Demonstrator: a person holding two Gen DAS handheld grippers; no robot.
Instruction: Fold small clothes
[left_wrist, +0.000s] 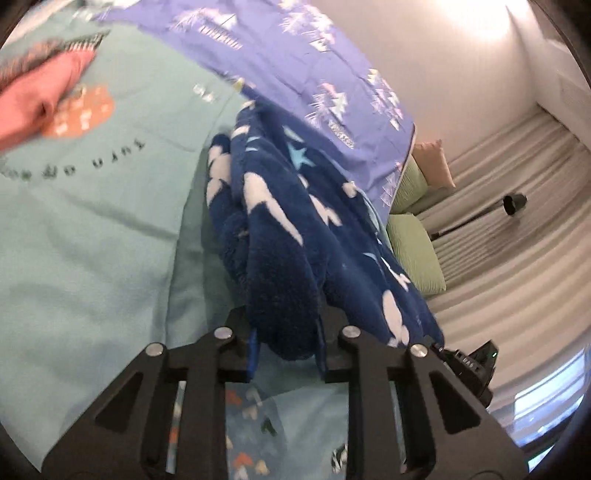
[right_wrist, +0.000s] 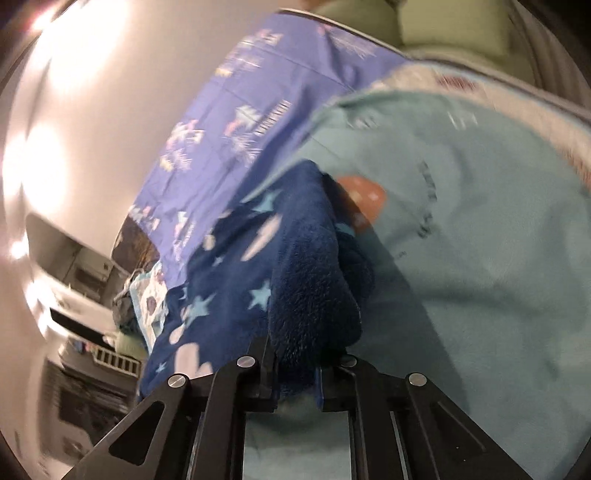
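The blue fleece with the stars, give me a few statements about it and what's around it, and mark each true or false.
1. The left gripper is shut on the navy fleece garment. True.
2. The right gripper is open and holds nothing. False: it is shut on the navy fleece garment too.
3. The fleece carries stars and pale shapes. True.
4. The teal shirt is plain, with no print. False: it shows an orange patch and dark lettering.
5. A purple printed sheet lies beyond the fleece. True.

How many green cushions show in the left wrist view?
2: one green cushion beside the blue fleece garment, another farther back under a beige pillow. More may be hidden.
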